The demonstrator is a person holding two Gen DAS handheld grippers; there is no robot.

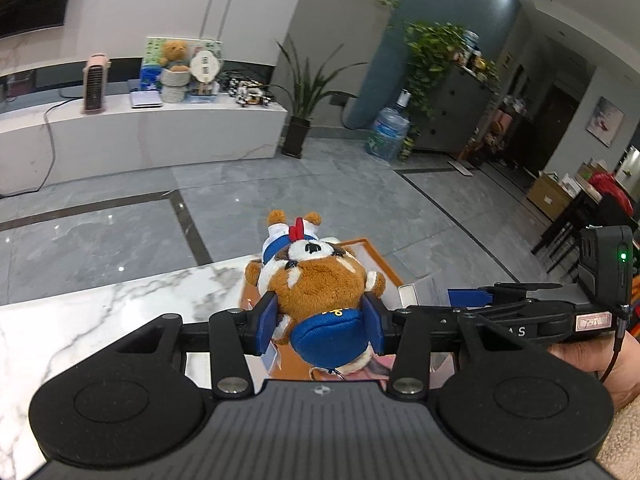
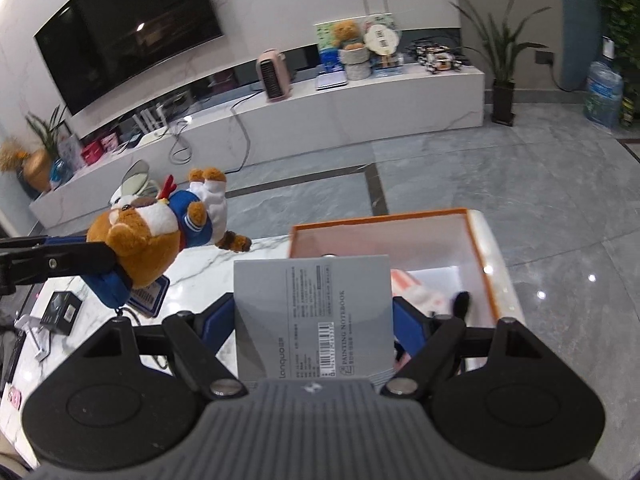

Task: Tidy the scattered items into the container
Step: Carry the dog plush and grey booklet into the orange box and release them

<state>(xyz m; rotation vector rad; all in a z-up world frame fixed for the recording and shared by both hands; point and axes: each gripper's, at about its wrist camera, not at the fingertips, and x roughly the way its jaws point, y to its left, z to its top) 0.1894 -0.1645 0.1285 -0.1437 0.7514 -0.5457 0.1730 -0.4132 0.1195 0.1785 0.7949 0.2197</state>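
L gripper point(image 1: 324, 322): fingers point(image 1: 267, 322) clamped on plush dog point(image 1: 320, 280) w/ blue cap, held in air above desk point(image 1: 100, 320), just left of orange-rimmed box point(image 2: 480, 248). R gripper point(image 2: 314, 320): fingers point(image 2: 408, 320) set wide, gripping grey notebook point(image 2: 312, 312) upright, at box's near edge. Box sits at desk's right end. Small black box point(image 2: 60, 312) near desk's left edge.

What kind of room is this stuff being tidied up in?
Most likely a home living room: a large wall-mounted television above a long white media console, potted plants on a polished tile floor, and a marble-topped table holding the orange box.
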